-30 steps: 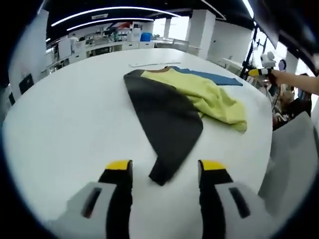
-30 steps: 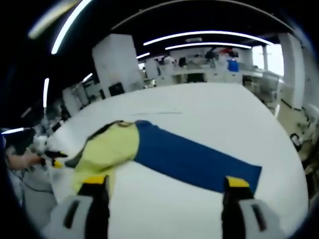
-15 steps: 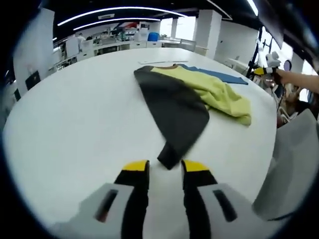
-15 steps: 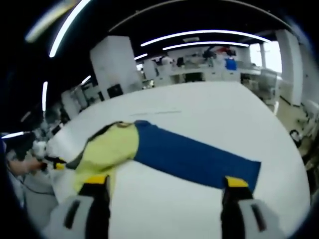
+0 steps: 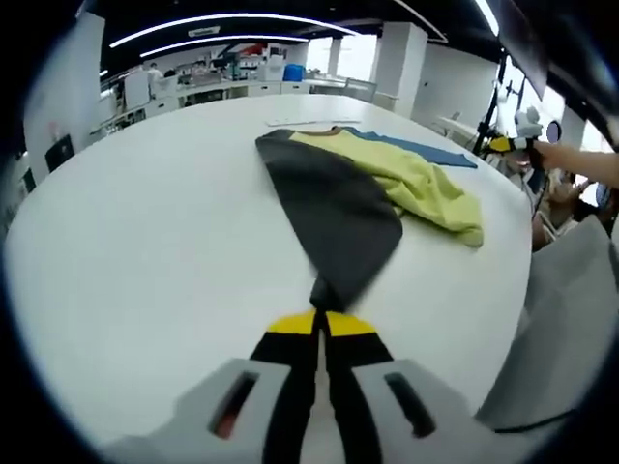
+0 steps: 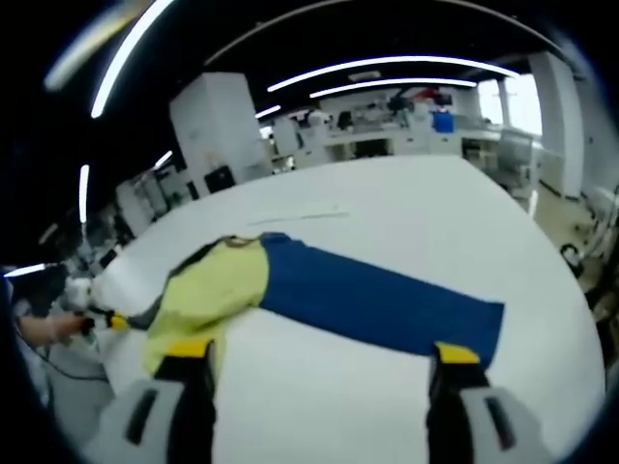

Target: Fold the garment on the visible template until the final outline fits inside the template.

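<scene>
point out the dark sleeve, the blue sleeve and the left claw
dark sleeve (image 5: 334, 208), left gripper view, middle of the dark cloth
blue sleeve (image 6: 377, 300), right gripper view, middle of the blue strip
left claw (image 5: 320, 324), left gripper view, between its yellow tips, shut on the dark sleeve

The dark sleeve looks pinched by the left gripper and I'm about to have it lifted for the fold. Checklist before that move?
1. Left gripper shut on the dark sleeve tip: ok.
2. Right gripper open, holding nothing: ok.
3. Blue sleeve lying flat: ok.
4. Yellow body smooth: not ok, it is bunched.
5. Template outline on the white table: cannot tell.
6. Whole garment in sight: ok.
</scene>
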Demonstrator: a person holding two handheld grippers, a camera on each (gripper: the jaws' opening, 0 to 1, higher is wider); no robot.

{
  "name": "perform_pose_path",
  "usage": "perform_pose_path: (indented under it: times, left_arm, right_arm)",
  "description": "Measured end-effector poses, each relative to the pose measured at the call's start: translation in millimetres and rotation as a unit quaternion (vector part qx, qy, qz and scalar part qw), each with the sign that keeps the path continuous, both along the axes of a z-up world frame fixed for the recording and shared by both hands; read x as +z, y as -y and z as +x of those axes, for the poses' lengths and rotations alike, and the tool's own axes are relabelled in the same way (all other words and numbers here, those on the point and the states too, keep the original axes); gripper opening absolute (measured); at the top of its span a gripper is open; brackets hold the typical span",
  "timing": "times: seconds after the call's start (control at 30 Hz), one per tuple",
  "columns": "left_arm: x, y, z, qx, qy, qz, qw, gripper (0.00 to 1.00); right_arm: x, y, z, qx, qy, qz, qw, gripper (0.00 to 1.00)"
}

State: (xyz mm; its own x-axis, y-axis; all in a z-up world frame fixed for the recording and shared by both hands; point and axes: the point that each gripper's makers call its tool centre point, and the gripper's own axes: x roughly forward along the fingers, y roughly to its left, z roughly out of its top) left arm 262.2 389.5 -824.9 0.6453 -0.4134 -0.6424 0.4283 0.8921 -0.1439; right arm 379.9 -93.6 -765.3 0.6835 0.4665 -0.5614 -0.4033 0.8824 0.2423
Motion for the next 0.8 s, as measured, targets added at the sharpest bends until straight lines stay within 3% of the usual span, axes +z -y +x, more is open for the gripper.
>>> perform_pose_path:
  times: [0.1,0.23,0.3,0.43,0.8]
  left_arm:
    - [12.3,-4.0,0.9,0.007,0.003,-0.012,0.9999,0.00]
    - [33.0,-17.1,4.1,0.041,-0.007,-0.054,0.9977,0.00]
    - [37.2,-32.1,6.2,0.047,-0.011,-0.056,0.9973,0.00]
    - [45.6,-42.8,4.3,0.058,-0.016,-0.056,0.9966,0.00]
    - [35.6,-93.3,5.7,0.088,-0.058,-0.046,0.9933,0.00]
  right_arm:
    - [0.9,-1.8,-0.5,0.004,0.002,-0.002,1.0000,0.91]
    - [2.1,-2.7,1.5,0.002,0.002,0.004,1.0000,0.91]
    - [1.7,-3.5,1.6,0.003,0.003,0.004,1.0000,0.91]
    - [0.5,-5.5,0.8,0.006,0.002,0.005,1.0000,0.90]
    - [-1.8,-9.0,0.1,0.010,-0.001,0.007,0.9999,0.90]
